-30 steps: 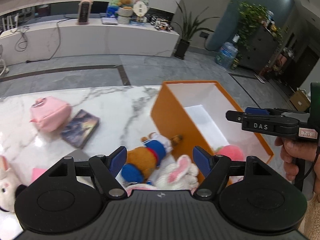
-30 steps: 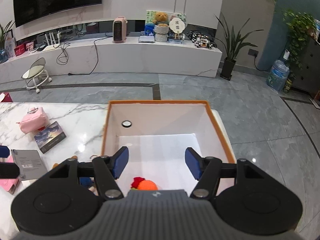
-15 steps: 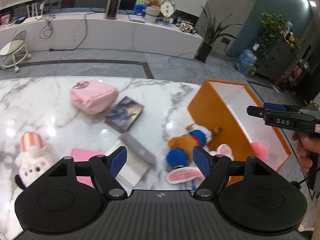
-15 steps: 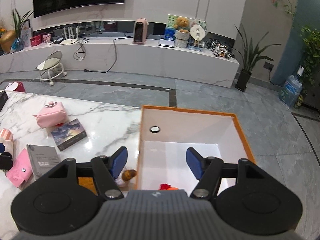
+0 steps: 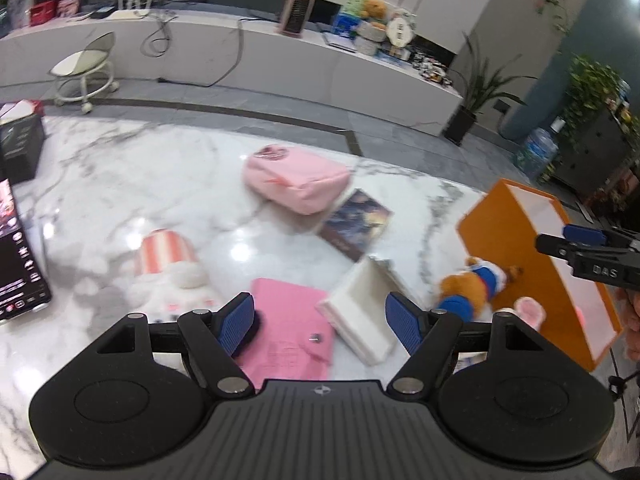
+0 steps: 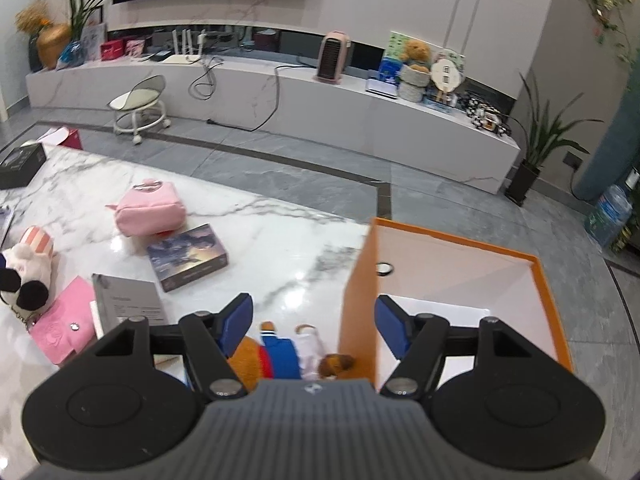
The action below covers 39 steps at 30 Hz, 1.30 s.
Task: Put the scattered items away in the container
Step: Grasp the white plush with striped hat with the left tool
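Note:
My left gripper (image 5: 322, 322) hangs open over the marble table, above a pink wallet (image 5: 288, 336) and a white box with a grey lid (image 5: 360, 320); nothing sits between its pads. Around it lie a striped-hat plush (image 5: 168, 268), a pink pouch (image 5: 296, 184), a dark book (image 5: 356, 224) and a bear plush in blue (image 5: 472, 284). The orange box (image 5: 516, 264) stands at the right. My right gripper (image 6: 316, 320) hovers over that orange box's (image 6: 360, 280) left wall and the bear plush (image 6: 280, 352). Its jaws are opening and hold nothing.
A lit screen (image 5: 16, 256) and a black box (image 5: 20, 148) sit at the table's left edge. A pink bunny ear (image 5: 528, 312) pokes out beside the orange box. Beyond the table's far edge is grey floor with a wheeled stool (image 6: 138, 108).
Both grippers have swung left. The left went from over the bear to over the pink wallet. The right left the box's inside for its left wall, its jaws slightly wider.

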Tool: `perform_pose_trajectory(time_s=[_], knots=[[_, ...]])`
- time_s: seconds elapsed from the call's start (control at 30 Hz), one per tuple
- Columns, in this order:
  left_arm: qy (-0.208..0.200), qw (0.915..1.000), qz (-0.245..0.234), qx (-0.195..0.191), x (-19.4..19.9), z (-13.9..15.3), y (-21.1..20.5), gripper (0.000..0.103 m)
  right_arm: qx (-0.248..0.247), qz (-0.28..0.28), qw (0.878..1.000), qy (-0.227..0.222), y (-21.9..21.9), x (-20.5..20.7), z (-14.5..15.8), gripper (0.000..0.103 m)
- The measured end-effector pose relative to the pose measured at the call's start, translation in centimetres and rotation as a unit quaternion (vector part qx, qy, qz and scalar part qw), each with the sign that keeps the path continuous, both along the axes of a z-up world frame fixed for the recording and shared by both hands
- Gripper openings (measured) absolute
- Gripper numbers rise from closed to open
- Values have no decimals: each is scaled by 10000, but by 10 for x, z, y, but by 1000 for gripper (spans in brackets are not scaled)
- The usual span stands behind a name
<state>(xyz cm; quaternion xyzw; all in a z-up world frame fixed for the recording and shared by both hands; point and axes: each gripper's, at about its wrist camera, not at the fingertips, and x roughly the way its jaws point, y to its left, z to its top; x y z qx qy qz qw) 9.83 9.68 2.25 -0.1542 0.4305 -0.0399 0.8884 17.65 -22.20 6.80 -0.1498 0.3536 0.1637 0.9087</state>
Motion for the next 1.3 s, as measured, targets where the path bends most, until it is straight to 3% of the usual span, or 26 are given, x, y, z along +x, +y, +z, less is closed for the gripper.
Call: perform_pose_trajectory(time_s=[0.37, 0.63, 1.0, 1.17, 1.3], knots=[[205, 9988, 394, 228, -8, -38, 48, 86, -234, 505, 9983, 157, 49, 2, -20, 72], [-25, 9967, 804, -101, -3, -36, 65, 88, -350, 699, 9967, 238, 77, 3, -32, 72], [68, 9957, 843, 381, 10, -53, 56, 92, -413, 1108, 9922, 399, 106, -3, -47, 73], [236, 9934, 875, 701, 14, -63, 56, 92, -356, 1302, 9897, 488, 115, -7, -48, 74], [340, 9934, 803, 746, 17, -71, 58, 92, -159, 1458, 9872, 628, 119, -10, -47, 74]])
